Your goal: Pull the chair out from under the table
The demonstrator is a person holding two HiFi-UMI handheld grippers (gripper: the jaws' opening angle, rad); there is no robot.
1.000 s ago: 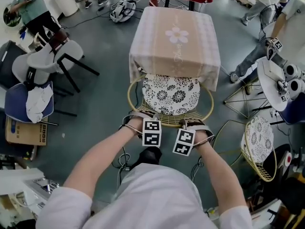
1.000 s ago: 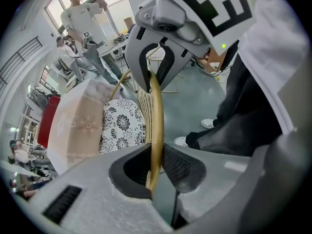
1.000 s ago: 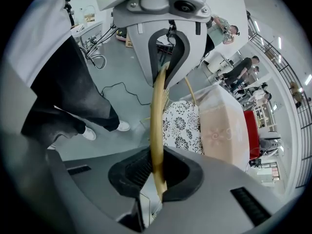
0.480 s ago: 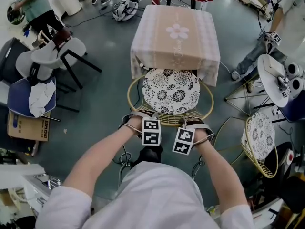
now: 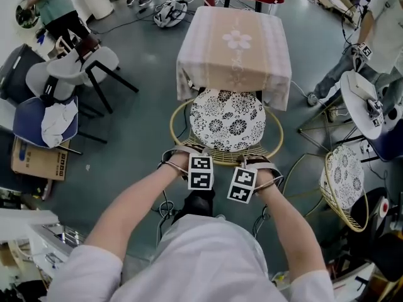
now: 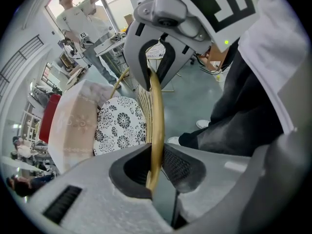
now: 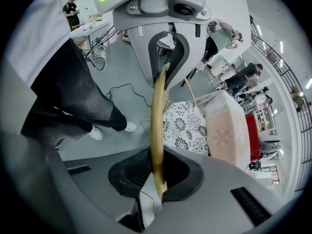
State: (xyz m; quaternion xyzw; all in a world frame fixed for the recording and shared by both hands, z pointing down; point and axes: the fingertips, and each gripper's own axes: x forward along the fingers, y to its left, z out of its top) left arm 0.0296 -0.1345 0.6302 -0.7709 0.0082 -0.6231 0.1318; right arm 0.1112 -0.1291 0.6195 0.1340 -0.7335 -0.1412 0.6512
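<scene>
No words or numbers are legible. The left gripper (image 6: 155, 170) and right gripper (image 7: 157, 172) bear only black-and-white square markers (image 5: 201, 172). Print on the cardboard box (image 5: 38, 162), left of the chair (image 5: 227, 119), is too small to read.

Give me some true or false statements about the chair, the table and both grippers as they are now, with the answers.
1. The left gripper and right gripper are both shut on the golden rim of the chair. True.
2. The seat cushion is plain red. False: it is white with a black flower pattern.
3. The cloth on the table bears a flower motif. True.
4. The chair lies tipped on its side. False: it stands upright at the table's near edge.
</scene>
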